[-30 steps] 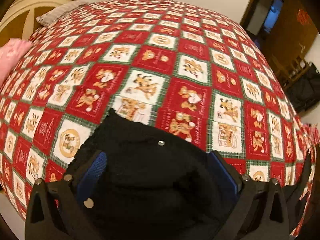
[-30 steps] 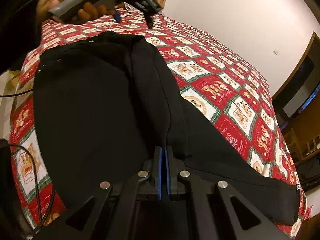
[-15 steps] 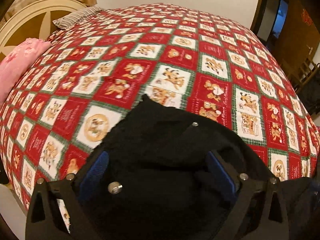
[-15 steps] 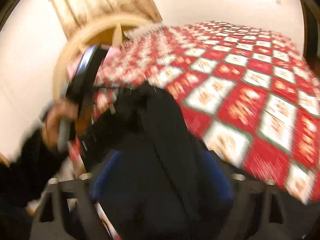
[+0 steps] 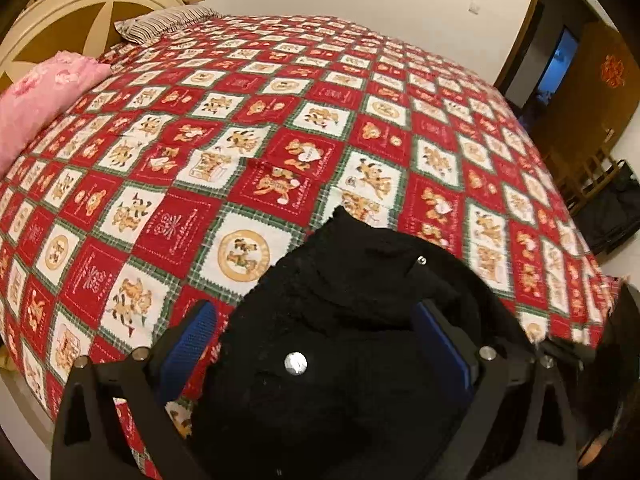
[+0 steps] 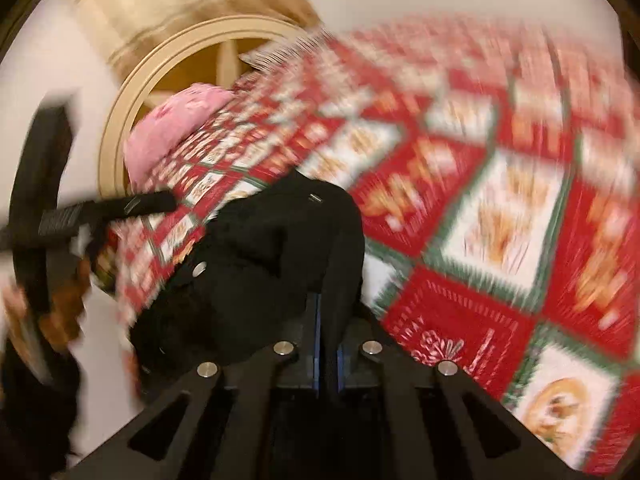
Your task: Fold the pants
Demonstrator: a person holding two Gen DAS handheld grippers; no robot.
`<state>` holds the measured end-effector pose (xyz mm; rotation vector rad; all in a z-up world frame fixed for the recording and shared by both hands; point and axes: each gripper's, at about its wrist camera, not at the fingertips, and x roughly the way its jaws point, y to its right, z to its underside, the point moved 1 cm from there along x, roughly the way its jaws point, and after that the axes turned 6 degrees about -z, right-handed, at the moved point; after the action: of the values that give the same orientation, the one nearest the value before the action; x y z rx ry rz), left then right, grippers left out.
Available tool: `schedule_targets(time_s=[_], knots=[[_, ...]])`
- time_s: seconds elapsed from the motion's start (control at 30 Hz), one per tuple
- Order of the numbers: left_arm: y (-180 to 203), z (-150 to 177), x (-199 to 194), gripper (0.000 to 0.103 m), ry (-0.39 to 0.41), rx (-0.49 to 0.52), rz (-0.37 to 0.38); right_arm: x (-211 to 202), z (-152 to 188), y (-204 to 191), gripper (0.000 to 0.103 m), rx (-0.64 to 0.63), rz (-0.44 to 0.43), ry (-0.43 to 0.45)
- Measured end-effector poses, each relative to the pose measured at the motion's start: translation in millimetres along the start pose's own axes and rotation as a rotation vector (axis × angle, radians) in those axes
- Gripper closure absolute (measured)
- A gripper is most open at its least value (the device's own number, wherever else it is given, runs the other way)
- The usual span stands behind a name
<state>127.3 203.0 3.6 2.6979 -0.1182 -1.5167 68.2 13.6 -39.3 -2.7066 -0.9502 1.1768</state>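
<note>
Black pants [image 5: 352, 280] lie bunched on the red patchwork quilt [image 5: 280, 120] near its front edge. My left gripper [image 5: 316, 320] hangs over the bunch with its blue pads far apart. The fabric sits between them, and a strip of quilt shows beside the left pad [image 5: 192, 340]. In the blurred right wrist view, my right gripper [image 6: 328, 300] has its jaws closing to a thin slit on a fold of the pants [image 6: 272, 248]. The left gripper's finger [image 6: 152, 202] and the hand [image 6: 68, 300] holding it show at the left of that view.
A pink pillow [image 5: 44, 96] and a striped pillow [image 5: 168, 24] lie by the round cream headboard [image 5: 60, 12]. A dark doorway [image 5: 560, 60] and a black bag [image 5: 616, 208] stand beyond the bed's right side. The quilt spreads wide beyond the pants.
The right gripper opened wide around the pants, then closed on a fold while swinging toward the headboard. The flat pants are now bunched. The left gripper shifted with jaws unchanged, showing more bed.
</note>
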Motion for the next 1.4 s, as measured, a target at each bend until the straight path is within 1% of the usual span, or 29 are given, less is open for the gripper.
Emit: schedule_targets(time_s=[0.07,0.1,0.13,0.17,0.23,0.3,0.37,0.47,0.53,0.6,0.7,0.73,0.77,0.8,0.9,1.0,1.03,1.1,1.13,1.17,1.2,1.27,1.3,1.33,1.4], knots=[[-4,5,-10,0.002,0.012,0.011,0.012,-13,13,-55,0.099,-0.225,0.043,0.035],[-7,10,-16,0.002,0.023,0.016,0.017,-18,24,-75,0.099,-0.319,0.052,0.04],[-11,15,-22,0.002,0.032,0.021,0.021,-18,43,-104,0.099,-0.445,0.076,0.032],[-14,22,-28,0.002,0.037,0.026,0.017,-15,60,-120,0.099,-0.528,0.094,0.016],[-20,35,-35,0.002,0.042,0.034,-0.015,-8,89,-138,0.099,-0.621,0.107,-0.021],[-28,54,-42,0.002,0.05,0.031,-0.047,1,116,-150,0.099,-0.668,0.085,-0.081],[-33,69,-43,0.002,0.035,0.02,-0.044,9,136,-155,0.099,-0.678,0.082,-0.118],[-36,91,-43,0.002,0.014,-0.008,-0.013,5,149,-158,0.099,-0.711,0.116,-0.109],[-32,101,-44,0.002,0.009,-0.03,0.014,3,153,-164,0.099,-0.76,0.15,-0.097],[-20,107,-47,0.002,0.008,-0.017,0.037,2,158,-170,0.099,-0.796,0.188,-0.085],[1,111,-50,0.002,0.027,0.027,-0.003,5,166,-178,0.099,-0.886,0.258,-0.08],[7,111,-51,0.002,0.031,0.043,-0.009,6,170,-183,0.099,-0.938,0.285,-0.079],[10,111,-50,0.002,0.036,0.054,-0.016,8,176,-187,0.099,-0.98,0.3,-0.083],[14,108,-48,0.002,0.036,0.056,-0.029,8,179,-188,0.099,-0.994,0.299,-0.088],[23,101,-34,0.002,-0.014,0.037,-0.036,11,182,-186,0.099,-1.001,0.308,-0.089],[30,97,-17,0.002,-0.055,0.003,-0.119,14,186,-190,0.099,-1.044,0.347,-0.085],[30,98,-14,0.002,-0.056,-0.009,-0.139,14,187,-190,0.099,-1.048,0.354,-0.084],[22,101,-8,0.01,-0.048,-0.043,-0.235,12,187,-190,0.099,-1.034,0.353,-0.077],[19,104,-7,0.017,-0.046,-0.057,-0.243,9,186,-189,0.099,-1.011,0.341,-0.07],[12,108,-8,0.025,-0.05,-0.081,-0.223,6,184,-188,0.099,-0.986,0.327,-0.063],[-1,114,-10,0.03,-0.053,-0.128,-0.174,2,181,-186,0.099,-0.947,0.3,-0.052],[-22,125,-13,0.049,-0.051,-0.208,-0.098,-10,169,-181,0.099,-0.83,0.23,-0.023],[-33,132,-14,0.053,-0.049,-0.259,-0.06,-19,161,-178,0.099,-0.757,0.191,-0.002],[-43,137,-14,0.059,-0.048,-0.306,-0.03,-25,156,-176,0.099,-0.712,0.17,0.013],[-59,148,-11,0.061,-0.059,-0.38,0.011,-45,142,-167,0.098,-0.558,0.102,0.048]])
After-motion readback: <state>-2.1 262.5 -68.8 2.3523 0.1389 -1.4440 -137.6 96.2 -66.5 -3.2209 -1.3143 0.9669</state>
